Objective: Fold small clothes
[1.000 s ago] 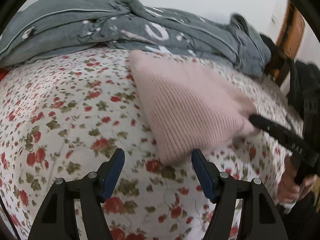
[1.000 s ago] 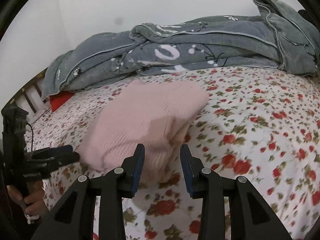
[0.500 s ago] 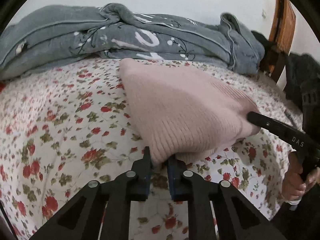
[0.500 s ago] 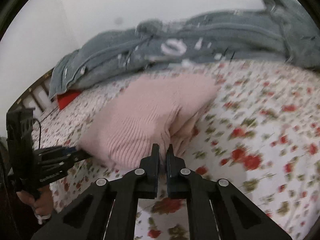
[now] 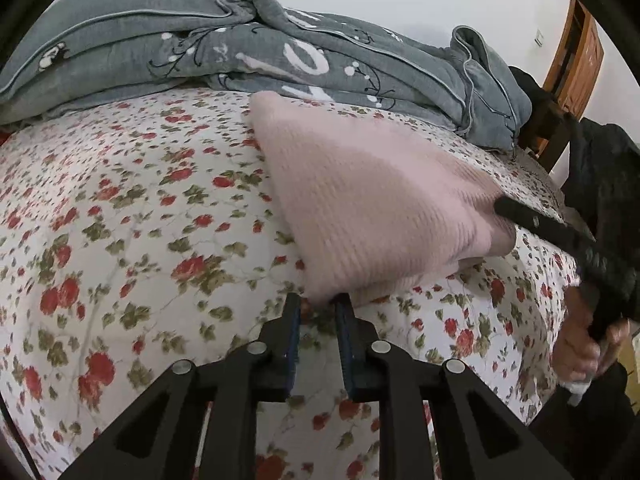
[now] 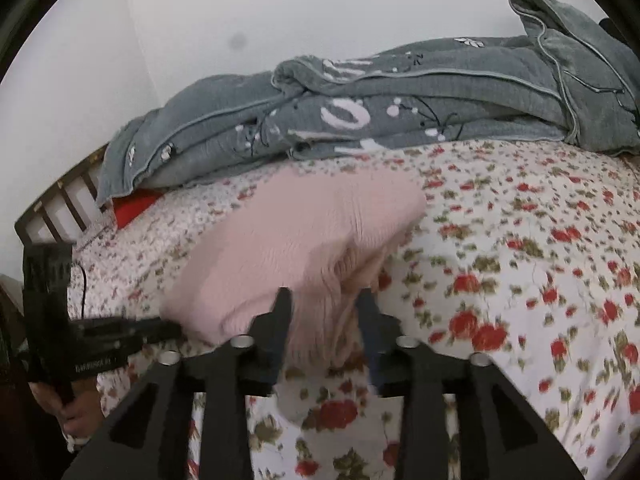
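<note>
Pink knitwear [image 5: 372,200], a ribbed garment already doubled into a thick wedge, lies on the flowered bedsheet [image 5: 120,220] with its far end near the grey quilt [image 5: 240,48] heaped along the wall. We judge the main folds made: more than one layer shows at the near edge, and no sleeve or loose hem trails out that we can see. What is left, as we read it, is to set the bundle down square and let go, or to make one last fold; which of the two we cannot tell.

Our left gripper [image 5: 317,309] has the near corner of the garment between its fingers; its jaws have just been opening a touch after closing hard, and they stand narrow, the blue pads seemingly still pinching the knit. Our right gripper [image 6: 323,300] straddles the other near edge, where the folded layers bulge. Its jaws have just been opening, and now stand at a moderate gap, with cloth between them; blur keeps us from saying whether the pads still press, though the gap looks looser than the fabric. In each wrist view the other gripper reaches in from the side to the garment's edge, with a hand [image 5: 580,344] on its handle. A dark wooden bedstead [image 6: 60,204] shows beyond the sheet.
</note>
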A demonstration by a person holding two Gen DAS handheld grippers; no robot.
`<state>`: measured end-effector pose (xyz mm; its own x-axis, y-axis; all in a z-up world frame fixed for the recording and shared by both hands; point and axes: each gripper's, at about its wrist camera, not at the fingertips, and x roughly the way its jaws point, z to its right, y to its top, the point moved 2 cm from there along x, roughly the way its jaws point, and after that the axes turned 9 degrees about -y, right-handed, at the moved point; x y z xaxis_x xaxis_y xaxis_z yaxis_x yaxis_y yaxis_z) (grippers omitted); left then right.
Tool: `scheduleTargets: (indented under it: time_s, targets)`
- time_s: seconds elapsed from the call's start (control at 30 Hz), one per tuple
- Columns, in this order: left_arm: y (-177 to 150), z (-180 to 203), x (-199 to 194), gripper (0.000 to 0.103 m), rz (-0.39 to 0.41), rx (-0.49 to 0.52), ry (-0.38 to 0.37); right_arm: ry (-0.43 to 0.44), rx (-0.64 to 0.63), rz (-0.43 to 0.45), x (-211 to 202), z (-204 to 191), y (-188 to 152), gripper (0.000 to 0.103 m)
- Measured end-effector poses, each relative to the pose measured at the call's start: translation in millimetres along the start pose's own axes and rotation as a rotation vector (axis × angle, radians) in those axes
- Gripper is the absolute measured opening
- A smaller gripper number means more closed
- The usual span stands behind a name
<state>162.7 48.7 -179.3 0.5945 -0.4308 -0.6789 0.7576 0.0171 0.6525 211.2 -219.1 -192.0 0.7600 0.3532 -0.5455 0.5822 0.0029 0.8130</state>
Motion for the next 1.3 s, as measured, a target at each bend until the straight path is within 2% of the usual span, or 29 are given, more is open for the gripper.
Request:
scheduleTargets:
  time_s: [0.17, 0.2, 0.23, 0.33, 0.4, 0.47, 0.53, 0.63, 0.73, 0.77, 0.83, 0.9, 1.0, 1.07, 1.13, 1.2, 1.3]
  targets:
    - [1.7, -4.8, -8.8, 0.018, 0.020, -0.005, -0.002, -0.006, 0.074, -0.029, 25.0, 4.6, 18.6, 0.038]
    - [2.6, -5.2, -10.3, 0.018, 0.026, -0.004, -0.005, -0.040, 0.085, -0.040, 33.0, 6.0, 20.3, 0.022]
    - [4.0, -5.7, -12.0, 0.018, 0.034, -0.004, -0.009, -0.052, 0.079, -0.032, 36.0, 6.1, 21.1, 0.013]
    - [8.7, -6.4, -14.6, 0.018, 0.053, -0.005, -0.008, -0.072, 0.081, 0.044, 24.8, 9.9, 20.3, 0.011]
    - [15.2, -5.3, -13.6, 0.018, 0.070, -0.013, -0.012, -0.084, 0.096, 0.028, 27.6, 13.9, 14.5, 0.010]
    - [25.3, -3.7, -10.1, 0.018, 0.090, -0.033, -0.032, -0.114, 0.077, -0.026, 37.1, 10.8, 5.5, 0.011]
    - [33.6, -1.2, -7.7, 0.018, 0.104, -0.043, -0.070, -0.166, 0.002, -0.011, 33.9, 1.4, 1.5, 0.013]
    - [43.2, 9.1, -0.2, 0.023, 0.117, -0.041, -0.102, -0.164, -0.006, 0.000, 20.1, -1.1, 6.2, 0.015]
    - [44.0, 20.4, 15.1, 0.024, 0.083, -0.004, -0.052, -0.162, -0.023, 0.012, 9.6, -1.7, 8.2, 0.022]
    - [42.0, 22.6, 20.3, 0.024, 0.068, 0.006, -0.016, -0.173, -0.037, 0.009, 9.0, -1.5, 7.2, 0.022]
    - [38.3, 24.3, 21.9, 0.027, 0.064, 0.009, 0.009, -0.199, -0.050, -0.022, 12.4, 1.1, 3.9, 0.024]
    - [36.2, 23.9, 19.2, 0.035, 0.061, -0.004, 0.012, -0.199, -0.031, -0.052, 12.9, 5.8, -1.7, 0.025]
    - [33.7, 23.2, 12.6, 0.041, 0.049, -0.030, 0.009, -0.213, -0.013, -0.066, 4.6, 8.0, -9.5, 0.027]
    - [32.7, 23.8, 8.5, 0.043, 0.041, -0.035, 0.017, -0.251, -0.017, -0.067, -3.8, 6.5, -11.0, 0.030]
    - [31.1, 27.0, 1.2, 0.045, 0.044, -0.039, 0.056, -0.275, -0.012, -0.092, -11.8, 5.3, -10.6, 0.034]
    - [31.1, 30.7, -4.9, 0.046, 0.048, -0.040, 0.093, -0.281, 0.005, -0.109, -20.9, 5.8, -9.4, 0.034]
    - [32.0, 36.7, -17.5, 0.049, 0.056, -0.055, 0.105, -0.299, 0.013, -0.117, -35.2, 4.2, -7.1, 0.041]
